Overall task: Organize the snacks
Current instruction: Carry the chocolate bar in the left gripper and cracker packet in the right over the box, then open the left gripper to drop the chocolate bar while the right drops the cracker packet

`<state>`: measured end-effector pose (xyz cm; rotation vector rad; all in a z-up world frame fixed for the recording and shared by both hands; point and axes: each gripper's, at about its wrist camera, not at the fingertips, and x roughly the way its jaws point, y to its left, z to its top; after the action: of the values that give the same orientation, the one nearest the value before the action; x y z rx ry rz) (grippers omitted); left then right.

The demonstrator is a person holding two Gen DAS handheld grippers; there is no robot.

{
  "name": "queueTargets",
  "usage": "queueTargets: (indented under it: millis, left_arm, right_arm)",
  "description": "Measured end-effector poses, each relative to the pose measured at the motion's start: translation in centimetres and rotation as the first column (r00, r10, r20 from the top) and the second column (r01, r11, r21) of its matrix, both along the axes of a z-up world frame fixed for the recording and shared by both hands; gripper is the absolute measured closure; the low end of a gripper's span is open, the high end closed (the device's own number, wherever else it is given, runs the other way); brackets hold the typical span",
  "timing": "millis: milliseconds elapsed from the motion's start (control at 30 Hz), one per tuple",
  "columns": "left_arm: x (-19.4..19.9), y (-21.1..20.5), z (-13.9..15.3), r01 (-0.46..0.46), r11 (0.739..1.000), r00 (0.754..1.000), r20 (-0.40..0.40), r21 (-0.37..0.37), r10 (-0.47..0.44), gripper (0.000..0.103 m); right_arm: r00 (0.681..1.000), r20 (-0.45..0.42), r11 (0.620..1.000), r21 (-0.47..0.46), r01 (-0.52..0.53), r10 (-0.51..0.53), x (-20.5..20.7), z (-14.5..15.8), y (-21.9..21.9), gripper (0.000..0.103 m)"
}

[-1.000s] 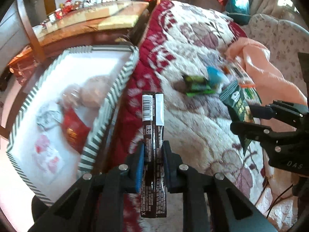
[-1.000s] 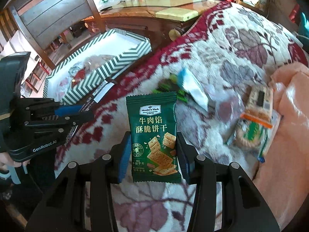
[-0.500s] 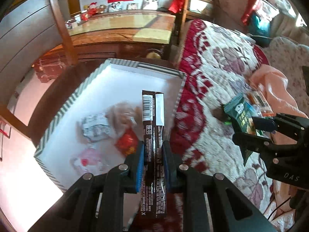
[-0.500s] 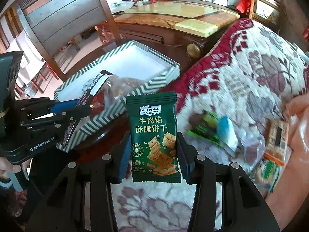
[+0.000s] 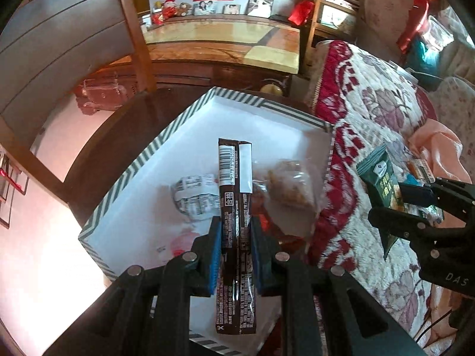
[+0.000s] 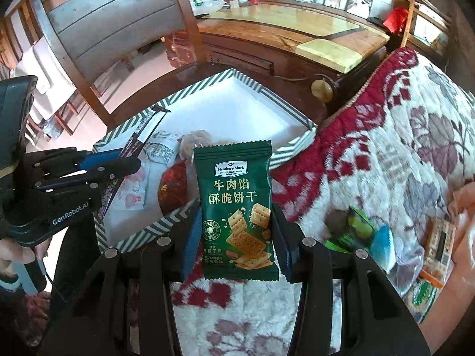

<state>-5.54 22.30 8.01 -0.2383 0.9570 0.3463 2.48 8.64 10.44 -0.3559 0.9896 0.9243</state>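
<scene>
Snacks (image 5: 196,197) lie in striped box (image 5: 130,175); left tool (image 5: 236,237) grips brown bar (image 5: 236,195), right tool (image 6: 234,234) green packet (image 6: 237,210).

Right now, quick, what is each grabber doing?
Left gripper: shut on a long dark brown snack stick packet.
Right gripper: shut on a green cracker packet.

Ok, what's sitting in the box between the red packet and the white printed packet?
In the right wrist view, a clear bag of pale brown snacks lies at the back of the gap between the red packet and the white printed packet; otherwise, white box floor.
</scene>
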Motion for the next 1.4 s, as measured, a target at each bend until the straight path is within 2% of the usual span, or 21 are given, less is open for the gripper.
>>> queueTargets:
  millis: [367,633,900,967,1067,1100,1133,1167,1200,1233,1333,1400]
  left_arm:
    - [-0.4,3.4,-2.1,-0.082,0.996,0.996,-0.039,-0.019,0.081,0.083]
    - [-0.1,4.8,-3.5,-0.112,0.993,0.992,-0.062,-0.033,0.110,0.083]
    - [0.1,5.4,-4.4,-0.128,0.991,0.988,-0.085,-0.034,0.125,0.082]
    - [0.2,5.4,-4.5,-0.134,0.991,0.987,-0.094,-0.026,0.131,0.077]
    - [0.3,5.4,-4.4,-0.144,0.990,0.985,-0.098,-0.013,0.142,0.076]
    - [0.3,5.4,-4.3,-0.150,0.989,0.984,-0.099,-0.005,0.149,0.075]
    - [0.2,5.4,-4.2,-0.157,0.988,0.983,-0.100,0.001,0.157,0.067]
    - [0.2,5.4,-4.1,-0.164,0.986,0.982,-0.100,0.004,0.163,0.054]
    - [0.0,5.4,-3.9,-0.172,0.985,0.981,-0.094,0.006,0.172,0.047]
    - [-0.2,5.4,-3.6,-0.179,0.984,0.980,-0.086,0.007,0.179,0.036]
    - [-0.9,4.9,-2.7,-0.188,0.982,0.981,-0.052,0.029,0.190,0.024]
    - [-1.1,4.2,-2.1,-0.188,0.981,0.981,-0.041,0.042,0.190,0.020]
  right_arm:
    - [0.998,-0.033,0.998,-0.014,-0.059,0.058,0.8,-0.8,5.1,0.060]
    - [0.993,-0.075,0.994,-0.055,-0.099,0.095,1.3,-3.0,9.6,0.060]
    - [0.990,-0.098,0.993,-0.063,-0.103,0.097,1.6,-4.4,11.3,0.060]
    - [0.990,-0.107,0.994,-0.054,-0.096,0.090,1.7,-4.5,11.5,0.058]
    - [0.987,-0.142,0.997,-0.016,-0.072,0.069,1.9,-4.3,11.1,0.056]
    - [0.987,-0.144,0.998,-0.008,-0.069,0.067,1.9,-4.2,10.9,0.056]
    - [0.988,-0.139,0.998,-0.004,-0.068,0.067,1.7,-4.0,10.7,0.056]
    - [0.989,-0.129,0.998,0.001,-0.066,0.066,1.5,-3.8,10.4,0.056]
    - [0.991,-0.120,0.998,0.004,-0.063,0.064,1.3,-3.4,10.1,0.056]
    - [0.992,-0.113,0.998,0.012,-0.060,0.061,1.1,-3.1,9.6,0.056]
    - [0.995,-0.091,0.998,0.038,-0.044,0.048,0.5,-2.3,7.9,0.055]
    - [0.997,-0.079,0.999,0.048,-0.023,0.027,0.3,-2.0,6.6,0.054]
